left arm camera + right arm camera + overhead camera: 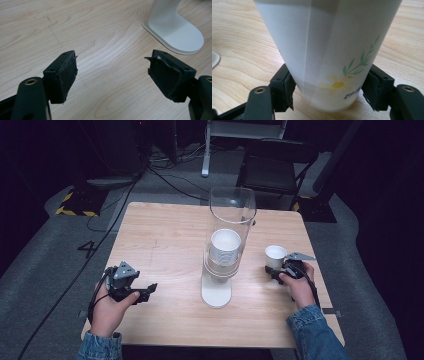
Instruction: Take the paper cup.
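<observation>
- Right gripper (pixel 329 97) is pinching a white paper cup (pixel 329 50) low on its wall, a pad pressed to each side; cup's upright, with a daisy print, near the desk's (pixel 165 235) right edge
- left gripper (pixel 112 72) sits with jaws spread, nothing between them, just bare wood
- clear cup dispenser (pixel 227 240) stands mid-desk, between the two, with a stack of cups inside

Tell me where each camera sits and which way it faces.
High view: above the person's side, looking down on the table; both hands show.
Left gripper view: rides the left hand-held gripper, jaws apart, facing the white stand base.
Right gripper view: rides the right hand-held gripper, clamping the paper cup.
Shared: the cup, the base.
</observation>
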The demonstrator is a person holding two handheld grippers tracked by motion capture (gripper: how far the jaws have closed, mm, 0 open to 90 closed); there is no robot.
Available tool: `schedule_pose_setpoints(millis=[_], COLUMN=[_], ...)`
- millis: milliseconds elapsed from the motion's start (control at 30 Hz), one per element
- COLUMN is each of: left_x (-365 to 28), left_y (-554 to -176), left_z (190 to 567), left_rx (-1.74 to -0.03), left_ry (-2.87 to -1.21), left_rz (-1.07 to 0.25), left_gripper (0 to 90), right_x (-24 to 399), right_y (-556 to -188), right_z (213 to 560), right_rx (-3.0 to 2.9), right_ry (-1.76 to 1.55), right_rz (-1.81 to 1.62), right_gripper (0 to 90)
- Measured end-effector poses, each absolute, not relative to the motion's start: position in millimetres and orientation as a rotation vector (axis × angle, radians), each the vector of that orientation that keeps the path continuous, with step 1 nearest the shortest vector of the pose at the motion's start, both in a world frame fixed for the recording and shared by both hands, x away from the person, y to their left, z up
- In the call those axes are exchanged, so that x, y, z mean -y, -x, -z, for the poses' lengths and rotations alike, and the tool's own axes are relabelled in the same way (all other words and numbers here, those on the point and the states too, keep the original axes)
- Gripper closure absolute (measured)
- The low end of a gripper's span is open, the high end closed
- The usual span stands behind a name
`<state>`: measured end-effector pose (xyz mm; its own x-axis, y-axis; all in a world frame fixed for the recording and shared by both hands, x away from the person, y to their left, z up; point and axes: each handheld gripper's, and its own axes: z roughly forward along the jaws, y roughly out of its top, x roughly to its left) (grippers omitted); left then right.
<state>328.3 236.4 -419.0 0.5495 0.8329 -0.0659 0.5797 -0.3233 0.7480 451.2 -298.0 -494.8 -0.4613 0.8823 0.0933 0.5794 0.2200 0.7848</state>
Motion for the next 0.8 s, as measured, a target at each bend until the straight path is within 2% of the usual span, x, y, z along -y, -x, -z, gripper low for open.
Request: schedule_pose_setpoints(millis=[600,700,800], left_x=[-234.9,-234.8,-234.8], left_y=[-330.0,-330.2,-331.0], left_z=[419.5,419.5,420.0], left_rx=[-1.133,-1.134,-1.134], left_ry=[-2.037,-2.034,-2.034], left_rz=[-0.420,-0.419,-0.415], left_gripper=[22.9,22.8,22.9], right_x=[297.2,297.6,297.8], right_y=[-450.0,-449.6,-448.2], right_z=[500.7,500.7,499.7], right_rx=[-2.186,-2.173,-2.166], right_ry=[-1.336,-1.346,-1.359], right_rz=[-1.057,-1.054,-1.059], right_gripper=[33.3,23.8,20.7])
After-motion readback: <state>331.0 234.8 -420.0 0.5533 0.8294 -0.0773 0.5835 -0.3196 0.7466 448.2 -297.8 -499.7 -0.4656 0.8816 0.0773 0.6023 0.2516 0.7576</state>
